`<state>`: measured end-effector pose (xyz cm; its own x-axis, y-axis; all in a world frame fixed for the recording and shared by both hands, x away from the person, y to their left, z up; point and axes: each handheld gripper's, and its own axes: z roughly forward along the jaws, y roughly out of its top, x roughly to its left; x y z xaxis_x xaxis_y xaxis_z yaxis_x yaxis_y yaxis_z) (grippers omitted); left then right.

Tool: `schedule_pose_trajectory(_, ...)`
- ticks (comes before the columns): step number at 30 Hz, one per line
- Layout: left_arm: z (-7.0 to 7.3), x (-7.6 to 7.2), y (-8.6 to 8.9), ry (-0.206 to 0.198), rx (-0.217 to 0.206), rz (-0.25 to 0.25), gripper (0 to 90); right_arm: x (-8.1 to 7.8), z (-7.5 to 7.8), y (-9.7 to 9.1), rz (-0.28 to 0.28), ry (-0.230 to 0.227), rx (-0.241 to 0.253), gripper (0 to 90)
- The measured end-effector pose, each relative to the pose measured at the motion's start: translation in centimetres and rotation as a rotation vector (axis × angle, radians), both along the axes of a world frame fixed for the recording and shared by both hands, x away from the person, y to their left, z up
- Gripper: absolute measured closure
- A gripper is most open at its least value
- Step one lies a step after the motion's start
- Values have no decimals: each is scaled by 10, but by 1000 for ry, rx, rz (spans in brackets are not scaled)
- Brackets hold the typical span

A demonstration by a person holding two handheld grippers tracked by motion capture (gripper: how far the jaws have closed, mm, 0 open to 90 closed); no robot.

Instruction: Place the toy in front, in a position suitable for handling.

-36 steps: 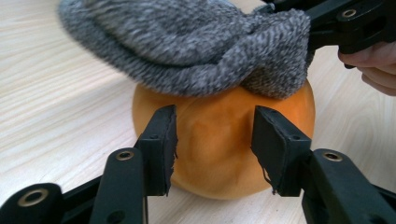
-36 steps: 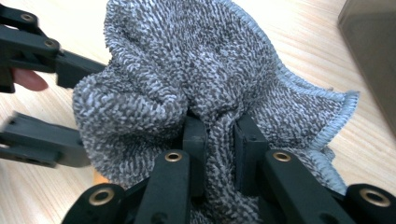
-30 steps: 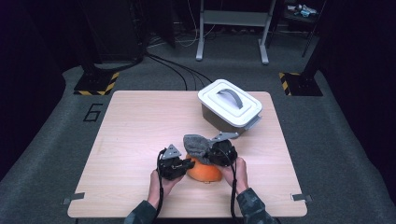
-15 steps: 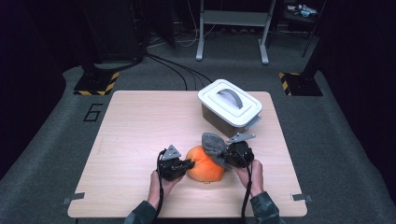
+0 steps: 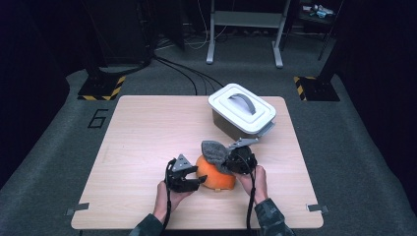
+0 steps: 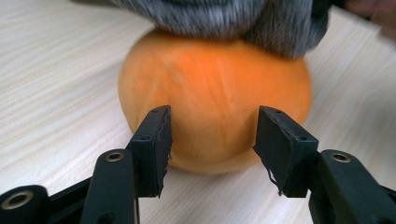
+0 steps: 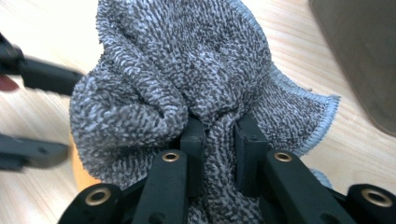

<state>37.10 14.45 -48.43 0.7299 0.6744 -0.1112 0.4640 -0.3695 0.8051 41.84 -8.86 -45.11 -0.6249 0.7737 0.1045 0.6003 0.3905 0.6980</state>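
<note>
Resting on the table (image 5: 147, 128) at about six o'clock from its centre, the orange ball (image 5: 215, 176) sits between the two hand-held grippers in the high view. The left gripper (image 5: 199, 179) lies at the ball's nine o'clock, held low in the person's left hand (image 5: 167, 196). Its jaws have just been opening; in the left gripper view they stand apart on either side of the ball's near face (image 6: 215, 107), with a gap visible at each pad, so nothing is clamped. The right gripper (image 5: 223, 160) sits at the ball's two o'clock, in the right hand (image 5: 256, 178). Its jaws are closed tight on a fold of grey cloth (image 7: 187, 74), which the right gripper view shows bunched above the pads (image 7: 192, 140). The cloth (image 5: 214, 151) drapes over the ball's top at twelve o'clock and touches it; the left gripper view confirms grey pile lying along the ball's upper edge (image 6: 219, 14). A white lidded box (image 5: 242, 109) stands at one o'clock from the ball, well apart from it, lid on and handle up. Ball surface appears smooth and unmarked.
</note>
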Motion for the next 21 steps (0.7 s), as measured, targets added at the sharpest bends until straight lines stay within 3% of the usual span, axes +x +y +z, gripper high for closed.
schedule_pose_trajectory(5, 0, 6, -1, 12, -24, 13, 712, 0, 7, 5, -18, -33, -20, 765)
schedule_pose_trajectory(7, 0, 6, 0, 20, -34, 13, 760, -8, 21, 12, -5, -94, -27, 763)
schedule_pose_trajectory(9, 0, 6, 1, 27, -41, 14, 781, -17, 31, 25, 35, -119, -13, 762)
schedule_pose_trajectory(11, -1, 5, 2, 31, -41, 21, 795, -21, 31, 33, 46, -118, -35, 762)
schedule_pose_trajectory(12, -2, 5, 2, 36, -39, 24, 801, -23, 23, 44, 48, -161, -135, 764)
schedule_pose_trajectory(13, -2, 5, 2, 36, -39, 24, 808, -23, 23, 44, 48, -161, -135, 764)
schedule_pose_trajectory(16, -2, 4, 0, 31, -52, 20, 816, -18, 13, 21, -1, -96, -59, 765)
schedule_pose_trajectory(20, -4, 4, 0, 25, -55, 20, 818, -18, 8, -9, -65, -86, -82, 764)
schedule_pose_trajectory(21, -4, 4, 0, 25, -55, 20, 817, -18, 8, -9, -65, -86, -82, 764)
